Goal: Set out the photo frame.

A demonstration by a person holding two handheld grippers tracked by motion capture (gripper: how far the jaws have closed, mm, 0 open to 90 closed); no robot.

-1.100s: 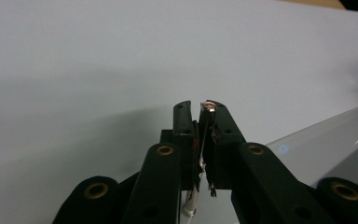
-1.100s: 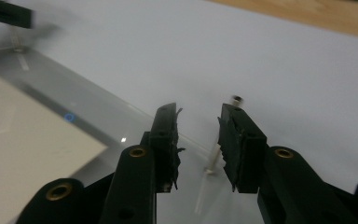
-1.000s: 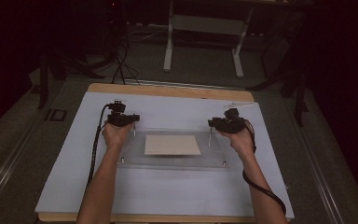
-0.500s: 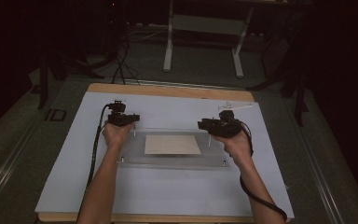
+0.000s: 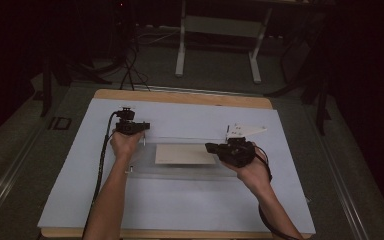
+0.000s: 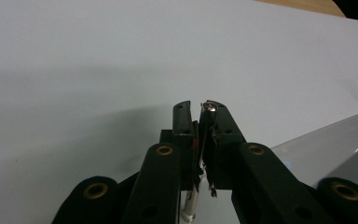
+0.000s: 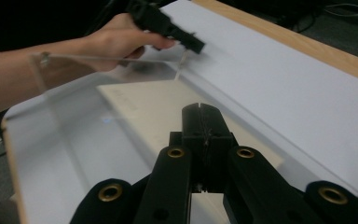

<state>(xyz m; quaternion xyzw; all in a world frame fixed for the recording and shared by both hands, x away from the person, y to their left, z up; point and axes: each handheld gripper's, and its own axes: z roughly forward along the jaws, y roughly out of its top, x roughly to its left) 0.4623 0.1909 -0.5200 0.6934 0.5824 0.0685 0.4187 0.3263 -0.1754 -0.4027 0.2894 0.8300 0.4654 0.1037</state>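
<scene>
A clear plastic plate [image 5: 180, 171] [image 7: 70, 140] lies on the white sheet over a cream card [image 5: 185, 154] [image 7: 154, 100]. My left gripper [image 5: 141, 127] [image 6: 199, 109] [image 7: 193, 44] sits at the plate's far left corner, shut on a thin metal post [image 6: 206, 140] [image 7: 181, 65] that stands upright there. My right gripper [image 5: 209, 147] [image 7: 201, 109] hovers over the right end of the card and points left. Its jaws have just closed, and nothing is between them.
A white sheet [image 5: 180, 210] covers most of the wooden table [image 5: 190, 98]. A small post stands at the plate's near left corner [image 5: 128, 172]. Behind the table, a metal stand [image 5: 219, 45] and cables [image 5: 130, 70] sit on the dark floor.
My right gripper has left the plate's far right corner, come nearer and leftward over the card, turned to point left and shut. The left hand has stayed in place.
</scene>
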